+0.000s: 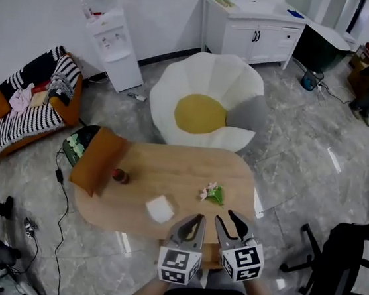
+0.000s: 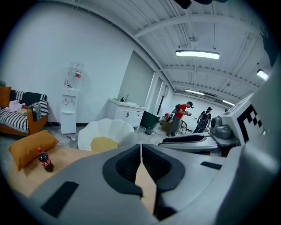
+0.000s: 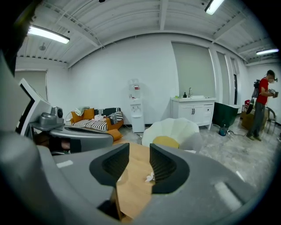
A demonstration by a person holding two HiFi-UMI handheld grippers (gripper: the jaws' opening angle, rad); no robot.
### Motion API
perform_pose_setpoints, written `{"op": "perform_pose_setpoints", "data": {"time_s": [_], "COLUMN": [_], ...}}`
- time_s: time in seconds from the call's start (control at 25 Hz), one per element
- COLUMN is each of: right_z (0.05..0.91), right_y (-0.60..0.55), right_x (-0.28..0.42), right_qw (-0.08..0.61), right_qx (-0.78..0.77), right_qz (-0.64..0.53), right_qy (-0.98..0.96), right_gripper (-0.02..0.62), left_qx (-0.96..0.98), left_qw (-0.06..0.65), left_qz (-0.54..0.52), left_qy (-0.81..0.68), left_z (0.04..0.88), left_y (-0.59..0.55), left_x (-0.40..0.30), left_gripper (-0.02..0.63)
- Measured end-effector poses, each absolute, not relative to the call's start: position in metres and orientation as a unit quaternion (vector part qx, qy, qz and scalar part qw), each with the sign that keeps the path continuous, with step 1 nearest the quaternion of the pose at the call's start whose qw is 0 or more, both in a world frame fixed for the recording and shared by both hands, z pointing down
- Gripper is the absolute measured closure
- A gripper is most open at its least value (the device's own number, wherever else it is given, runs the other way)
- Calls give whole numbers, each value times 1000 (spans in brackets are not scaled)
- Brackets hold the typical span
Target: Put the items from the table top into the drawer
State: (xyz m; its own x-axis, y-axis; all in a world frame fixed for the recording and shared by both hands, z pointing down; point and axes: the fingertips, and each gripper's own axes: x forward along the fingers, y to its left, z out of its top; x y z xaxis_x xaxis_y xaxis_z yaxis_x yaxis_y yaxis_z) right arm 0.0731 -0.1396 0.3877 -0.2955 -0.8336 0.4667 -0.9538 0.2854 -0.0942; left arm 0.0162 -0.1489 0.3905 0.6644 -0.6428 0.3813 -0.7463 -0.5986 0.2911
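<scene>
Hovering at near edge of table [image 1: 168, 175]: left tongs [image 1: 196, 218], right tongs [image 1: 225, 216].

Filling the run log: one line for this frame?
left gripper shut, empty | right gripper open, empty | bottle, white square, flower sprig on table

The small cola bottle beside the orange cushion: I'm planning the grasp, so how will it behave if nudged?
The cola bottle stands upright on the wooden table, narrow and tall, so a high push would probably tip it. Its round body would then likely roll. It seems filled with dark liquid, so probably heavy for its size.
</scene>
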Motion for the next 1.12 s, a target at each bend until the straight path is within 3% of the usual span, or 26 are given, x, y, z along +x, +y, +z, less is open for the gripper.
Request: {"op": "perform_pose_setpoints", "data": {"time_s": [0.08,0.52,1.12], "right_z": [393,428,489], "right_y": [-144,-174,-191], "right_x": [77,97,114], "right_qw": [170,178,197], "right_qx": [564,529,504], "right_qz": [186,224,255], "right_qy": [-786,-799,-801], "right_gripper": [443,405,405], "left_qx": [880,865,840], "left_qw": [223,222,253], "left_qz": [121,146,172], "left_qy": [-401,-426,-448], "left_z": [395,416,474], "left_y": [-153,-180,-191], "left_x": [18,42,65], "left_gripper": [586,585,585]}}
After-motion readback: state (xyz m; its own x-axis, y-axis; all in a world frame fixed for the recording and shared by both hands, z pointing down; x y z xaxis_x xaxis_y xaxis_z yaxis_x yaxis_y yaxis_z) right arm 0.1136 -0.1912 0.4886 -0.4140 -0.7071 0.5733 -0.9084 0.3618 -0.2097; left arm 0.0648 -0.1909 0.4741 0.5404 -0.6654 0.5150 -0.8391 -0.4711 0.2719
